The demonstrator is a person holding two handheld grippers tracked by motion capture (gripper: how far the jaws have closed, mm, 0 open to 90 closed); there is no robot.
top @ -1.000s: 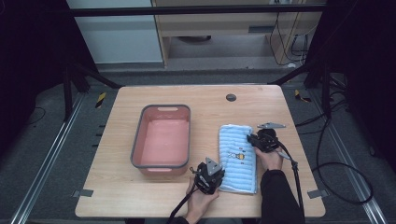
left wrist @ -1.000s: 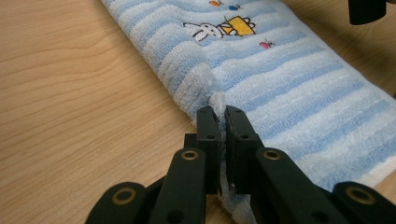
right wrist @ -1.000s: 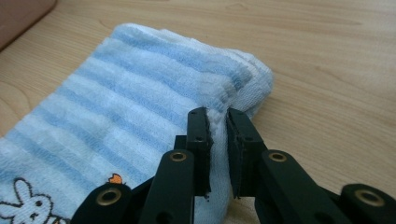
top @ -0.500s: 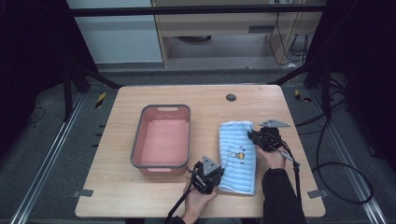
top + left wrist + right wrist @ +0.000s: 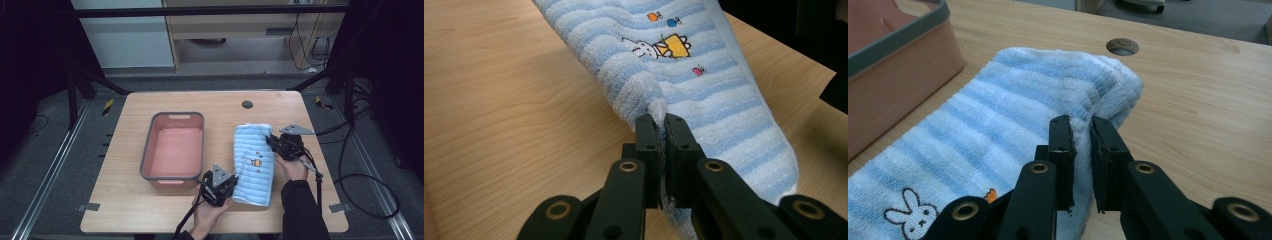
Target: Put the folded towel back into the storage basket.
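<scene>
My left tool [image 5: 661, 131] is clenched on the near corner of the folded light-blue striped terry towel with a rabbit print [image 5: 253, 165], which lies on the pale wooden desk [image 5: 125, 205] beside the pink plastic tub with a grey rim [image 5: 173, 147]. My right tool [image 5: 1082, 135] grasps the far edge. Both bites look thin, so I judge a corner could slip free as I lift, or the folds could sag open and drag against the tub's wall.

The striped towel [image 5: 704, 90] is soft, looped terry cloth with a stitched rabbit; the table [image 5: 150, 210] is smooth, matt pale wood; the pink tub [image 5: 172, 150] looks like smooth plastic with a grey rim
</scene>
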